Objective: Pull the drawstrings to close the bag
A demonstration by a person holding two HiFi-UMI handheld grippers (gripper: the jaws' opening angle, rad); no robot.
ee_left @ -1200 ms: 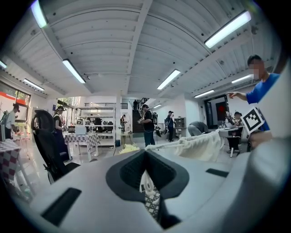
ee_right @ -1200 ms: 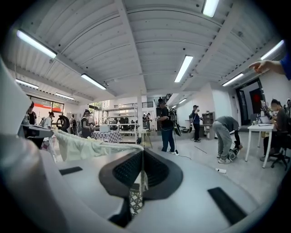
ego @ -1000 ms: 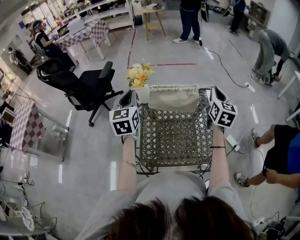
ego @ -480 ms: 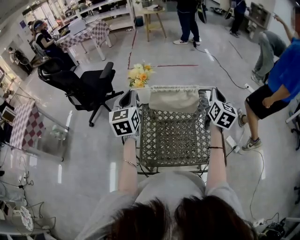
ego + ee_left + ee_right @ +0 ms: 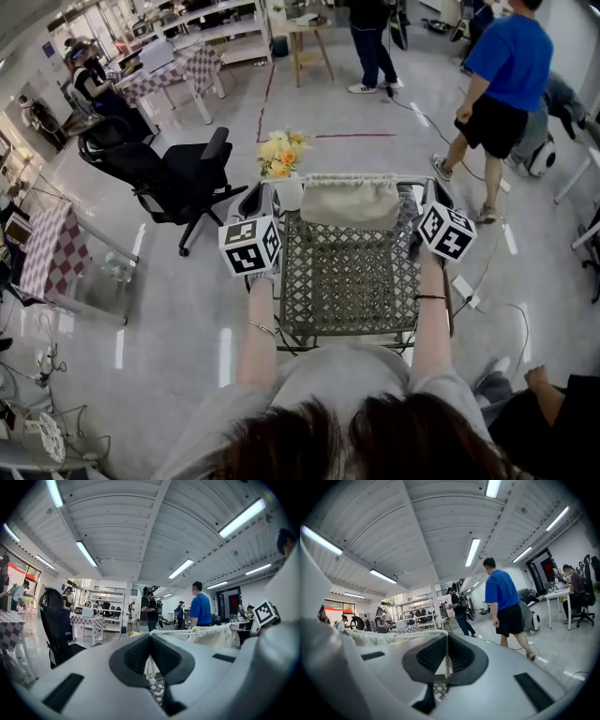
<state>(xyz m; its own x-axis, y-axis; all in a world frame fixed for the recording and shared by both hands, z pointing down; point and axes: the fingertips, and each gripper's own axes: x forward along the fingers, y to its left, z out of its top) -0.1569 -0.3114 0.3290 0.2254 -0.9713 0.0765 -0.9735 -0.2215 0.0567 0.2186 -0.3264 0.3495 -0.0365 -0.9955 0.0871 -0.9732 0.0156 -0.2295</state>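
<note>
Bag: cream cloth, sitting at the far edge of the table, mouth gathered along the top.

Handling: it reads as soft and light, with nothing stiff in it. A hard tug will likely drag the whole bag across the table's lattice top rather than cinch it. The strings are thin and probably slip easily. Take hold on the strings themselves, not the cloth, and pull both ends evenly outward, away from the table's middle.

Left gripper: off the table's far left corner. Jaws are pressed together and pinch the left string, which runs in a line across to the gathered cloth.

Right gripper: off the table's far right corner. Jaws are likewise pressed together on the right string, a thin cord showing in the seam between them.

Against the earlier frames:
- Both grippers sit at the same two corners of the table, with the same closed pinch.
- The right one's marker cube looks slightly rolled.
- The bag has not shifted along the table's far edge.
- Its mouth looks about as wide as before, though at this size you can't be sure of that from the head view.
- A person in blue now stands on the floor beyond the table's far right.
</note>
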